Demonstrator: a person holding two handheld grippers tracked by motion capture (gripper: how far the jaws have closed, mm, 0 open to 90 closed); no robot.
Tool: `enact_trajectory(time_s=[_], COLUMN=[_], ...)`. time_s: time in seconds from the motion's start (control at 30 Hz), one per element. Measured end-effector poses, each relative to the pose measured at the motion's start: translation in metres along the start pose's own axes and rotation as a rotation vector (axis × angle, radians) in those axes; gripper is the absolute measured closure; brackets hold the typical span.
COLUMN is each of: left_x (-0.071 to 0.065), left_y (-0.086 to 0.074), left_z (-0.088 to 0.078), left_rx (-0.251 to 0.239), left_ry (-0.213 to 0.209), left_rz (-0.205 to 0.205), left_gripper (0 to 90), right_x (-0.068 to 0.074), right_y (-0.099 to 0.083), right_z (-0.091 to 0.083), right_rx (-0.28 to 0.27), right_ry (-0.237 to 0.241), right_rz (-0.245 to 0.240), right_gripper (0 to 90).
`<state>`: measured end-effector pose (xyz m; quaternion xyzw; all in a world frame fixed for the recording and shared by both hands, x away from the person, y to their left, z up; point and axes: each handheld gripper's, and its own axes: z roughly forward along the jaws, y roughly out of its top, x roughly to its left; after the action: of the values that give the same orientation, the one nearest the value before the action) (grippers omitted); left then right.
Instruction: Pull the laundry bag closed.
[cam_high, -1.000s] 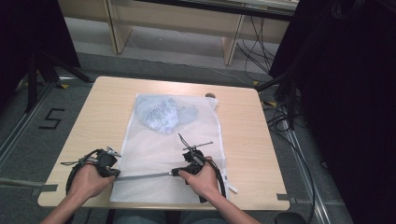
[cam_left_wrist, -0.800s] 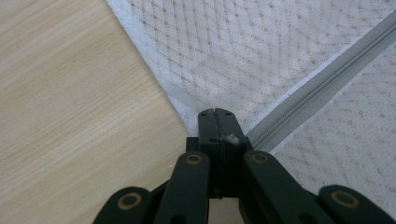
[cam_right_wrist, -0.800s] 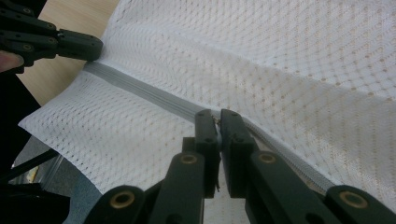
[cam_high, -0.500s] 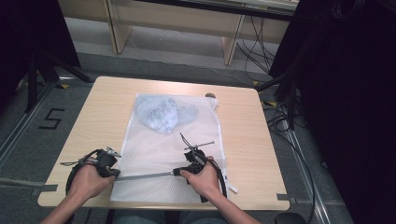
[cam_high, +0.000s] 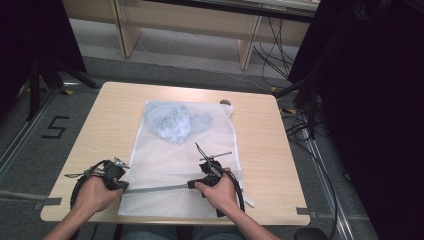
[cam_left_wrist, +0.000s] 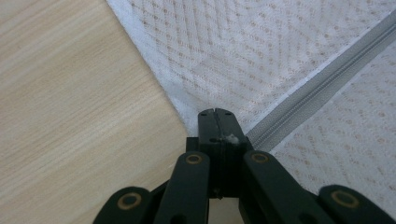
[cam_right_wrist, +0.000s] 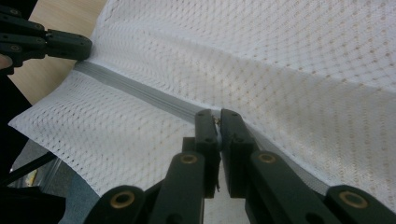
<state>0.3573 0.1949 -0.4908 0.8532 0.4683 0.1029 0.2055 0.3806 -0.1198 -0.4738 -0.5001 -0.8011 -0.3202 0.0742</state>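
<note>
Both grippers clamp mesh bag (cam_high: 175, 165) zipper (cam_high: 155, 189).

Light: you work under even, soft overhead light on the table (cam_high: 260, 150).
Surroundings: dark at your sides.
Shadows: faint.
Focus: your close-up jaws blur; mesh bag (cam_right_wrist: 280, 70) stays sharp.
</note>
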Motion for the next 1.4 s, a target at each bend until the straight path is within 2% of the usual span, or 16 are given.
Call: enact_trajectory(time_s=[0.03, 0.13, 0.27, 0.3, 0.43, 0.47, 0.53, 0.63, 0.67, 0.73, 1.07, 1.1, 1.17, 1.2, 1.3, 1.4], left_x=[0.001, 0.000, 0.000, 0.000, 0.000, 0.001, 0.000, 0.000, 0.001, 0.000, 0.000, 0.001, 0.000, 0.000, 0.001, 0.000], left_y=[0.000, 0.001, 0.001, 0.000, 0.001, 0.001, 0.000, 0.001, 0.001, 0.000, 0.001, 0.001, 0.001, 0.001, 0.001, 0.001], left_z=[-0.001, 0.000, 0.000, 0.000, 0.000, -0.001, 0.000, 0.000, -0.002, 0.000, 0.000, -0.002, 0.000, -0.002, -0.002, -0.002], left_rx=[0.011, 0.013, 0.011, 0.011, 0.012, 0.023, -0.003, 0.011, 0.026, 0.004, 0.012, 0.027, 0.009, 0.026, 0.028, 0.025], left_ry=[-0.002, 0.008, 0.008, 0.007, 0.008, -0.001, 0.002, 0.004, -0.001, 0.004, 0.004, -0.004, 0.007, 0.005, 0.004, 0.004], left_rz=[0.014, -0.002, -0.001, -0.001, -0.001, 0.017, 0.002, 0.001, 0.024, -0.002, 0.001, 0.021, -0.002, 0.019, 0.019, 0.018], left_gripper=[90.0, 90.0, 90.0, 90.0, 90.0, 90.0, 90.0, 90.0, 90.0, 90.0, 90.0, 90.0, 90.0, 90.0, 90.0, 90.0], right_x=[0.000, -0.002, -0.003, 0.000, -0.001, -0.004, -0.003, -0.005, -0.006, -0.007, -0.009, -0.009, -0.011, -0.011, -0.011, -0.013], right_y=[0.000, 0.000, 0.000, 0.000, 0.000, 0.000, 0.000, 0.000, 0.000, -0.001, -0.002, -0.002, -0.002, -0.002, -0.003, -0.003], right_z=[-0.001, -0.002, -0.002, -0.003, -0.003, -0.003, -0.003, -0.004, -0.005, -0.005, -0.009, -0.009, -0.010, -0.010, -0.013, -0.013], right_rx=[-0.005, -0.001, -0.004, 0.007, 0.005, 0.003, 0.005, 0.003, 0.003, 0.001, 0.000, 0.000, 0.000, -0.001, 0.011, -0.004], right_ry=[-0.008, 0.002, 0.002, 0.002, -0.004, -0.010, -0.016, -0.019, -0.008, -0.019, -0.029, -0.028, -0.027, -0.039, -0.029, -0.026], right_rz=[0.008, 0.022, -0.004, 0.040, 0.038, 0.006, 0.008, 0.018, 0.001, 0.006, 0.018, 0.023, 0.013, 0.021, 0.039, 0.028], right_gripper=[87.0, 87.0, 87.0, 87.0, 87.0, 87.0, 87.0, 87.0, 87.0, 87.0, 87.0, 87.0, 87.0, 87.0, 87.0, 87.0])
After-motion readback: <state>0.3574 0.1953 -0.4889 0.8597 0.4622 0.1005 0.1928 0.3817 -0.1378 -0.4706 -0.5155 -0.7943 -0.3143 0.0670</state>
